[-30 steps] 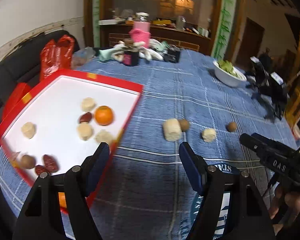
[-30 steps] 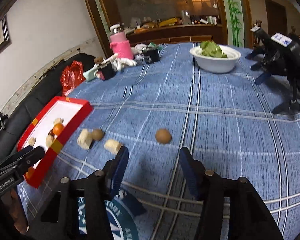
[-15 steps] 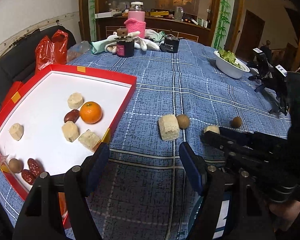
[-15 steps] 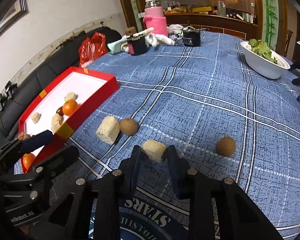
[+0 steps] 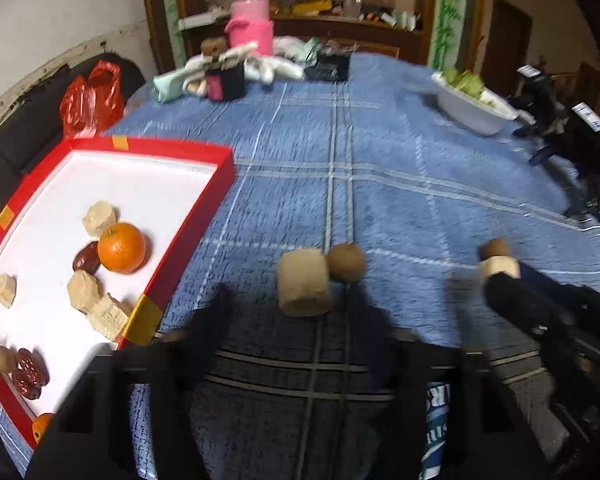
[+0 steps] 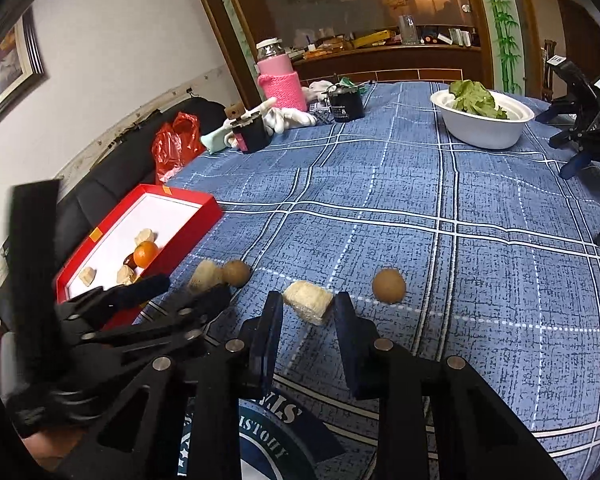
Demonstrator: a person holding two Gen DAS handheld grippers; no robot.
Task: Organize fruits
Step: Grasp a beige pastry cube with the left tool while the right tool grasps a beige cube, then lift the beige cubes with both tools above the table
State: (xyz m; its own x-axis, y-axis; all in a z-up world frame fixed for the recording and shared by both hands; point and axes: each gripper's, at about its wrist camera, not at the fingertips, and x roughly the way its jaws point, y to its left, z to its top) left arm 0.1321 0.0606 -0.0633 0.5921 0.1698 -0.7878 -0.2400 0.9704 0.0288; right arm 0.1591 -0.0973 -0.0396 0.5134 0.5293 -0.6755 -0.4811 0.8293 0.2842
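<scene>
The red tray (image 5: 188, 268) already holds an orange (image 5: 121, 247), dates and several pale chunks. Four pieces remain on the counter (image 6: 460, 240). The right claw (image 6: 306, 312) grips one chunk (image 6: 308, 302); the left claw (image 5: 290, 312) is closing around another chunk (image 5: 303, 282), beside a brown fruit (image 5: 346, 262).

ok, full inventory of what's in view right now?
tablecloth: one, blue plaid, over the table
tray: one, red rim, white inside, left
orange: one whole, orange, in tray
tray chunks: four, beige, in tray
dates: about three, dark red, in tray
loose chunk: one, beige, on cloth, against a brown fruit
held chunk: one, beige, in right gripper
brown fruits: two, on cloth
bowl: one, white, greens inside, far right
jar: one, pink sleeve, far edge
bag: one, red, beyond tray
left gripper: black, jaws closing around loose chunk, not gripping
right gripper: black, shut on held chunk
</scene>
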